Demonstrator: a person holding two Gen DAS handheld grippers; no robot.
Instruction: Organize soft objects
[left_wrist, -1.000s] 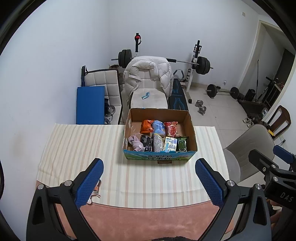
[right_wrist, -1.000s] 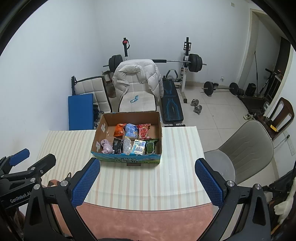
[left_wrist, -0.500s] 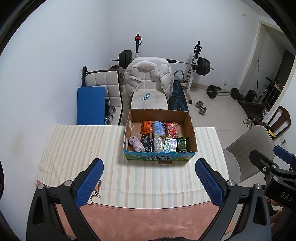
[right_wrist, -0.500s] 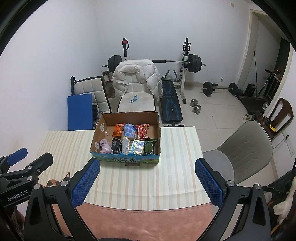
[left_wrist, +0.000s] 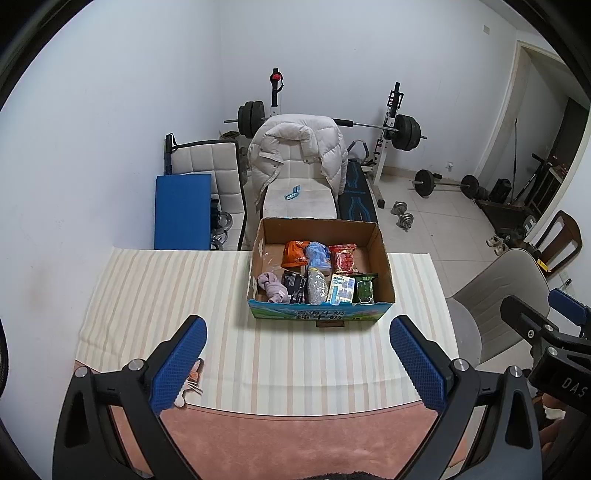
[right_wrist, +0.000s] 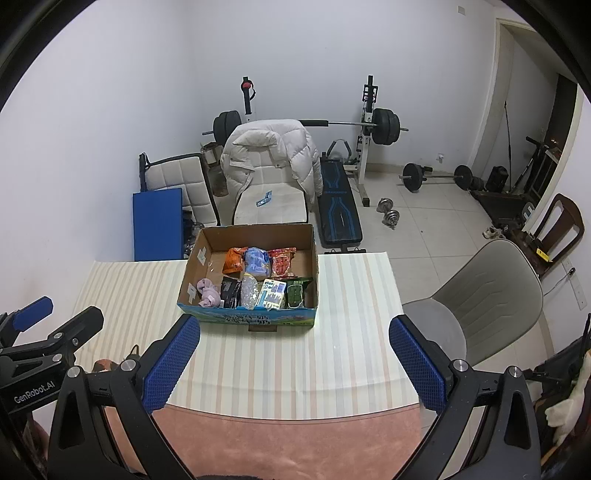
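Observation:
A cardboard box (left_wrist: 319, 315) (right_wrist: 247, 317) stands on the striped tablecloth at the table's far middle. It holds a pink knotted cloth (left_wrist: 272, 286) (right_wrist: 207, 291), several snack packets such as an orange one (left_wrist: 294, 254) and a red one (left_wrist: 342, 258), a blue pouch (left_wrist: 318, 255) and a small carton (left_wrist: 340, 290). My left gripper (left_wrist: 298, 363) is open and empty, above the near table edge. My right gripper (right_wrist: 293, 363) is open and empty too, to the right of the left one.
A small patterned object (left_wrist: 190, 380) lies by the left fingertip at the cloth's near edge. A grey chair (right_wrist: 476, 306) stands right of the table. Behind the table are a chair with a white jacket (left_wrist: 295, 158), a blue pad (left_wrist: 183, 210) and a weight bench (right_wrist: 338, 210).
Both views have shifted very slightly; the box sits a touch further left in the right wrist view. Both grippers stay open and empty.

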